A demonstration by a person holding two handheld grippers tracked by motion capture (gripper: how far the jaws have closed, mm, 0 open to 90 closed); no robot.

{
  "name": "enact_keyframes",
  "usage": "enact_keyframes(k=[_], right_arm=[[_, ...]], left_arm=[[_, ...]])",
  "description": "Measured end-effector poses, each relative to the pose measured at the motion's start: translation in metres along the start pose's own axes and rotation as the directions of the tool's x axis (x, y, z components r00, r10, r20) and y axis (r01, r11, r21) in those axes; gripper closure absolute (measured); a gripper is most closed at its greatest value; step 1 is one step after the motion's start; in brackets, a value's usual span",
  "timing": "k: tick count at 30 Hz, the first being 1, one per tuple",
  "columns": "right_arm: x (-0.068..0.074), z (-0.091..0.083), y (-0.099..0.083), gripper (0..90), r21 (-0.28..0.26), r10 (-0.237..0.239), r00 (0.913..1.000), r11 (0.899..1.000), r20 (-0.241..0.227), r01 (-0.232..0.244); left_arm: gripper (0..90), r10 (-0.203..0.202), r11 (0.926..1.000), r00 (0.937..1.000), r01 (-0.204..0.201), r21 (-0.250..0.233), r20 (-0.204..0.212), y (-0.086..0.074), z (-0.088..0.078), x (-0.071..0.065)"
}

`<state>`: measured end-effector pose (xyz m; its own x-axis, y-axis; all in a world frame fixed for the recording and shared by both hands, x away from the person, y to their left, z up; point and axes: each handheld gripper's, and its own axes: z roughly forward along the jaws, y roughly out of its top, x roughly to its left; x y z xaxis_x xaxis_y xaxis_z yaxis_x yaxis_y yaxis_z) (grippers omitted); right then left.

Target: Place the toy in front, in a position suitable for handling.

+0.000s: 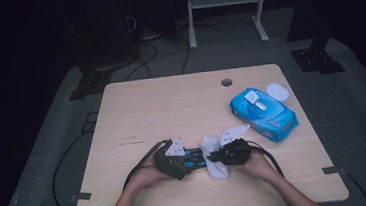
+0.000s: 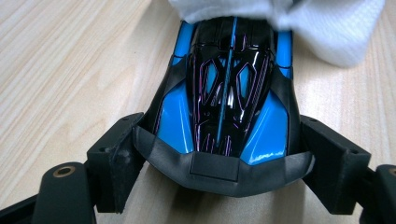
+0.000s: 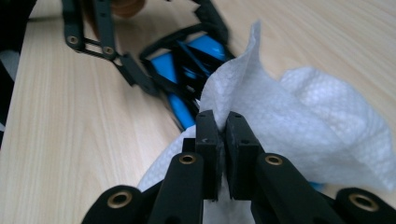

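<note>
**Inspector:** Start with the table [image 1: 136, 107]. What stands on it?

**Assistant:** Light wood top. A blue pack of wipes [image 1: 264, 114] lies near the right edge, lid flipped up, well apart from the work. The work itself sits close to the near edge, about midway along it.

**Inspector:** The toy car?

**Assistant:** The blue and black toy car [image 2: 226, 100] rests on the table top. The left gripper [image 2: 224, 163] has its jaws clamped on the car's two flanks at the near end, one pad pressing each side. The far end points toward the other hand.

**Inspector:** And the wipe?

**Assistant:** The white wipe [image 3: 299, 121] is draped over the car's far end, touching it. The right gripper [image 3: 223, 140] has its jaws pressed together on a fold of the wipe, so it is pinched firmly.

**Inspector:** Judgement on the step?

**Assistant:** Wiping the car body, I would say. To do it well, the left hand should keep the car pinned flat so it cannot roll, while the right draws the wipe along the bodywork toward the clamped end in light strokes. Too much downward drag could pull the fold out of the jaws or skew the car in its grip.
</note>
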<state>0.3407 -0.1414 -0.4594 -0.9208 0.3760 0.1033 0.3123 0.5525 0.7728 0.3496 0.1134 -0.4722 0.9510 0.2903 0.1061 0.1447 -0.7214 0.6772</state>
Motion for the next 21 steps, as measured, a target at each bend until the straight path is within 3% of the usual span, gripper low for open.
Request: enact_keyframes(k=[2, 3, 4, 5, 6, 8, 10, 13, 18, 21], right_arm=[[0.001, 0.0, 0.001, 83.5, 0.003, -0.007, 1.0, 1.0, 0.004, 0.007], [0.001, -0.003, 0.0, 74.5, 0.007, -0.015, 0.9999, 1.0, 0.007, 0.015], [0.001, -0.003, 0.0, 74.5, 0.007, -0.015, 0.9999, 1.0, 0.007, 0.015], [0.002, -0.006, 0.0, 69.7, -0.003, -0.024, 0.9997, 1.0, 0.01, 0.024], [0.002, -0.015, 0.001, 61.3, -0.05, -0.032, 0.9991, 0.998, 0.026, 0.033], [0.002, -0.018, 0.001, 58.4, -0.065, -0.031, 0.9989, 0.997, 0.035, 0.033], [-0.008, -0.021, 0.002, 50.4, -0.093, 0.013, 0.9984, 0.996, 0.055, -0.008], [-0.015, -0.017, 0.003, 47.6, -0.08, 0.037, 0.9978, 0.996, 0.054, -0.033], [-0.027, 0.001, 0.007, 45.9, -0.045, 0.092, 0.9958, 0.995, 0.004, -0.091], [-0.028, 0.006, 0.005, 54.5, -0.041, 0.107, 0.9937, 0.993, -0.033, -0.109]], left_arm=[[21.1, -0.007, 0.9999, 1.0, 0.007, -0.012, -0.007, -0.001, 0.0, -0.001], [20.9, -0.003, 0.9999, 1.0, 0.003, -0.01, -0.006, -0.001, 0.0, -0.001], [20.9, -0.002, 0.9999, 1.0, 0.002, -0.013, -0.006, -0.002, -0.001, -0.002], [20.6, 0.005, 0.9999, 0.9999, -0.005, -0.011, -0.012, -0.002, -0.001, -0.002], [17.2, 0.018, 0.9998, 0.9996, -0.018, -0.013, -0.024, -0.002, -0.002, -0.003], [16.8, 0.012, 0.9997, 0.9998, -0.012, -0.019, -0.018, -0.003, -0.004, -0.004], [16.8, 0.008, 0.9995, 0.9998, -0.009, -0.03, -0.017, -0.003, -0.006, -0.005], [17.4, -0.003, 0.9996, 1.0, 0.002, -0.029, -0.005, -0.005, -0.008, -0.003], [23.0, 0.002, 0.9995, 1.0, -0.002, -0.031, 0.008, -0.008, -0.01, 0.001], [23.1, 0.003, 0.9994, 1.0, -0.003, -0.034, 0.006, -0.008, -0.01, 0.001]])
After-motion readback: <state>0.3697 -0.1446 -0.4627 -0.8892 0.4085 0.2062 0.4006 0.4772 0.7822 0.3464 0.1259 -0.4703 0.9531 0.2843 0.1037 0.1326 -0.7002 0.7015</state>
